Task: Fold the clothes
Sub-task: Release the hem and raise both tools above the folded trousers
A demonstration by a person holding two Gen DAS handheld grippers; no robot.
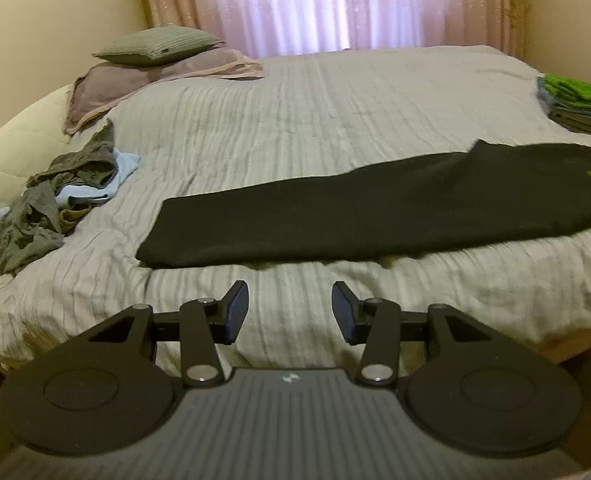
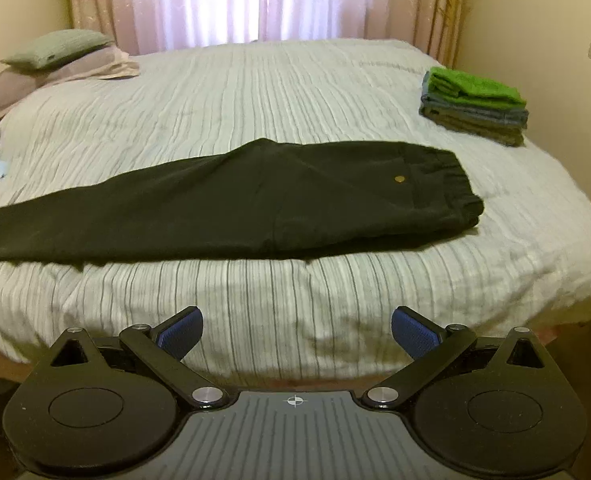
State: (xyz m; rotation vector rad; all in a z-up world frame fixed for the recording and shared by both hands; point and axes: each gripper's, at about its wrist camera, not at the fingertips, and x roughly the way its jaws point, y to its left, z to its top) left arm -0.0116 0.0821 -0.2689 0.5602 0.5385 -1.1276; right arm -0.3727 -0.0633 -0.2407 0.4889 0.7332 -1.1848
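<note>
From the left wrist, the left gripper (image 1: 290, 312) hung partly spread and empty before the near edge of the striped grey bed (image 1: 295, 120). The long black folded trousers (image 1: 375, 208) lay along that edge; a crumpled grey-and-blue clothes heap (image 1: 63, 196) sat toward the left edge.

From the right wrist, the right gripper (image 2: 297, 338) gaped wide, empty. A green-topped stack of folded clothes (image 2: 475, 106) rested near the far right corner.

We see the left gripper (image 1: 290, 312) with fingers parted, empty, before the bed (image 1: 295, 120). Black trousers (image 1: 375, 212) lie flat near its edge; unfolded clothes (image 1: 63, 196) lie heaped leftward.
</note>
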